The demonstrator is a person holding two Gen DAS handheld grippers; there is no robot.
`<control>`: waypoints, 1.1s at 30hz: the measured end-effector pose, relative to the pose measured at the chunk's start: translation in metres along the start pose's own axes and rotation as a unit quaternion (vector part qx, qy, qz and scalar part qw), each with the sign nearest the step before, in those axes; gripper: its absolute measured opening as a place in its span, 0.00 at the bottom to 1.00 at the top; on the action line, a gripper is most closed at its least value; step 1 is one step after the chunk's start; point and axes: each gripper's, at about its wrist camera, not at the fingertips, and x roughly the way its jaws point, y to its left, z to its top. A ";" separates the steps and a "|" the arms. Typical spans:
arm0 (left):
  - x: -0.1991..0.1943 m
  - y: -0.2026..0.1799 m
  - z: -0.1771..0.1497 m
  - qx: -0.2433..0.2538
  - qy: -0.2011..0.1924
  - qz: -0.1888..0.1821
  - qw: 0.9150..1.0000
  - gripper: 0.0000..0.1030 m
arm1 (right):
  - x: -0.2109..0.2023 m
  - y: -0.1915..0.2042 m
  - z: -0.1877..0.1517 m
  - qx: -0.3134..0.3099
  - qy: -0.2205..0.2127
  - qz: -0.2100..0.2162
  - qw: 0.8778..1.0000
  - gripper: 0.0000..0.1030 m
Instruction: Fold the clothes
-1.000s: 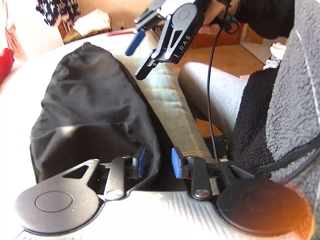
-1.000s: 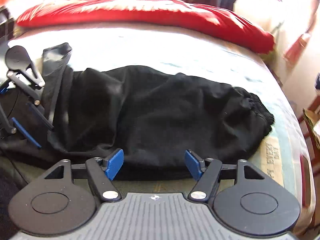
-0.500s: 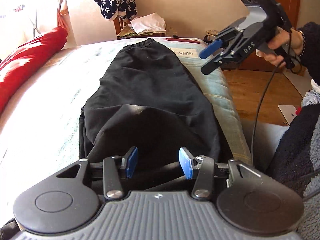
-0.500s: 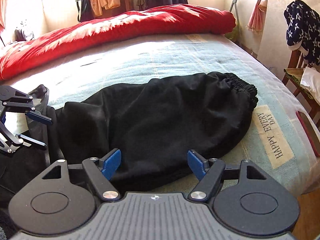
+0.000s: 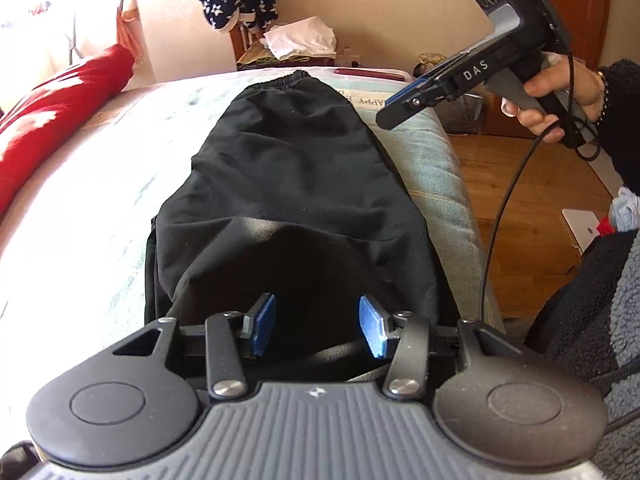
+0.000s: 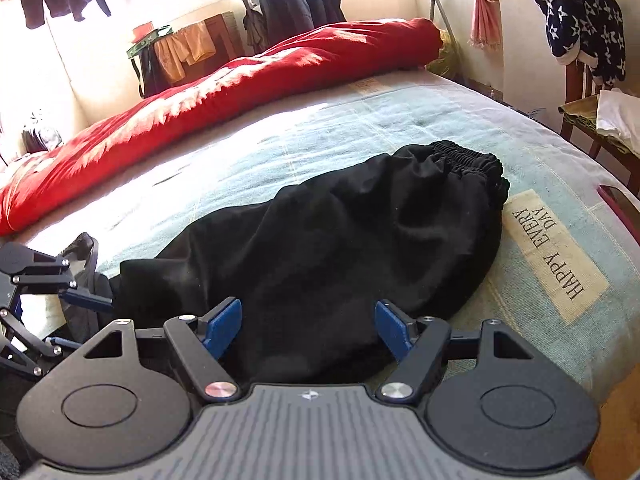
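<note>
A black garment with an elastic waistband [image 5: 288, 184] lies folded lengthwise on the pale blue bed; it also shows in the right wrist view [image 6: 340, 248]. My left gripper [image 5: 316, 330] is open and empty, just above the garment's near end. My right gripper [image 6: 308, 326] is open and empty, above the garment's near long edge. The right gripper also shows in the left wrist view [image 5: 404, 108], raised beside the bed's right edge. The left gripper shows at the left of the right wrist view [image 6: 68, 320], open.
A red duvet [image 6: 224, 92] lies rolled along the far side of the bed. A chair [image 6: 588, 120] with a star-patterned garment and white cloth stands past the bed's end. The wooden floor [image 5: 520, 168] lies right of the bed. A dark red phone [image 6: 620, 204] lies near the bed corner.
Both grippers have drawn back from the garment and risen. The left gripper's jaws have opened wider. The view now runs along the whole garment.
</note>
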 end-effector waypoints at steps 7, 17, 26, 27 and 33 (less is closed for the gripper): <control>0.031 -0.004 0.009 -0.069 0.022 0.027 0.997 0.53 | 0.006 -0.056 0.006 0.066 -0.037 0.031 0.997 0.73; 0.040 -0.025 0.018 -0.149 0.038 0.122 0.980 0.55 | 0.047 -0.155 0.039 0.125 -0.055 0.063 0.989 0.50; 0.053 -0.038 0.022 -0.231 0.043 0.155 0.960 0.58 | 0.091 -0.176 0.043 0.100 -0.015 0.066 0.993 0.10; 0.054 -0.040 0.023 -0.235 0.044 0.158 0.958 0.58 | 0.084 -0.181 0.045 0.101 -0.025 0.067 0.992 0.08; 0.063 -0.043 0.021 -0.266 0.055 0.161 0.949 0.60 | 0.084 -0.217 0.045 0.126 -0.003 0.088 0.988 0.25</control>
